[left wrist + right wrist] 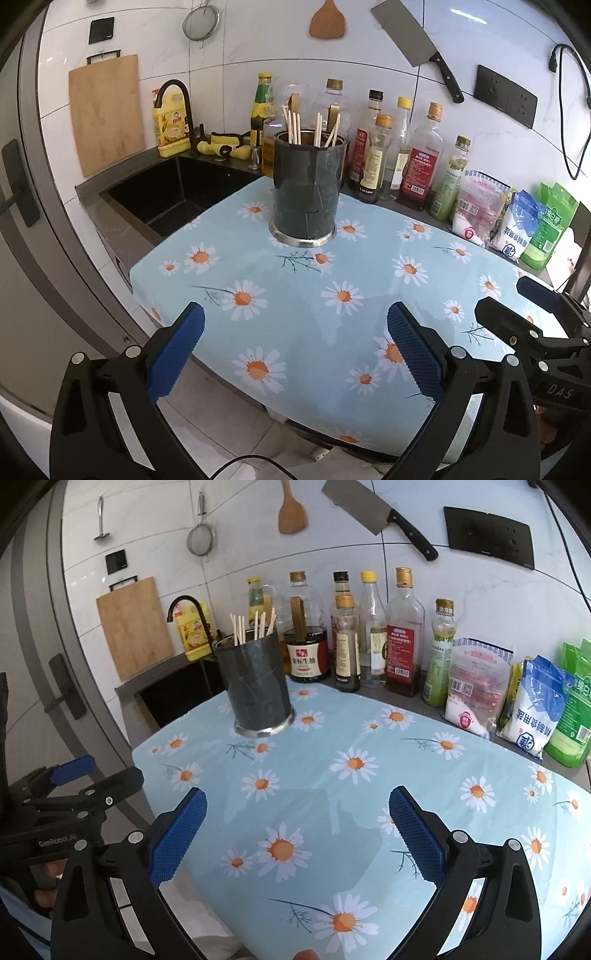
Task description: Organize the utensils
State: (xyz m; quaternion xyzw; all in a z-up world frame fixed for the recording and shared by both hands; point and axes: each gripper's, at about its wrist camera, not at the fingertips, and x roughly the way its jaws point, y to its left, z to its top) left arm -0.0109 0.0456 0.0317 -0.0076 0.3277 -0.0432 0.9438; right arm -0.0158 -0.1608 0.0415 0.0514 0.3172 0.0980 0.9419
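Note:
A dark cylindrical utensil holder [306, 188] [257, 685] with a steel base stands upright at the far side of the daisy-print tablecloth [332, 295] [351, 794]. Several pale chopsticks [293, 127] [251, 627] stick out of its top, along with two wooden handles [332, 116]. My left gripper [295, 343] is open over the near edge of the cloth, nothing between its blue pads. My right gripper [297, 825] is open too, low over the cloth and empty. Each gripper shows at the edge of the other's view.
Behind the holder a row of sauce and oil bottles [369, 635] lines the wall, with salt and sugar bags [532, 709] to the right. A black sink [166, 199] with a faucet lies left. A cleaver [376, 513], spatula, strainer and cutting board [105, 114] hang on the wall.

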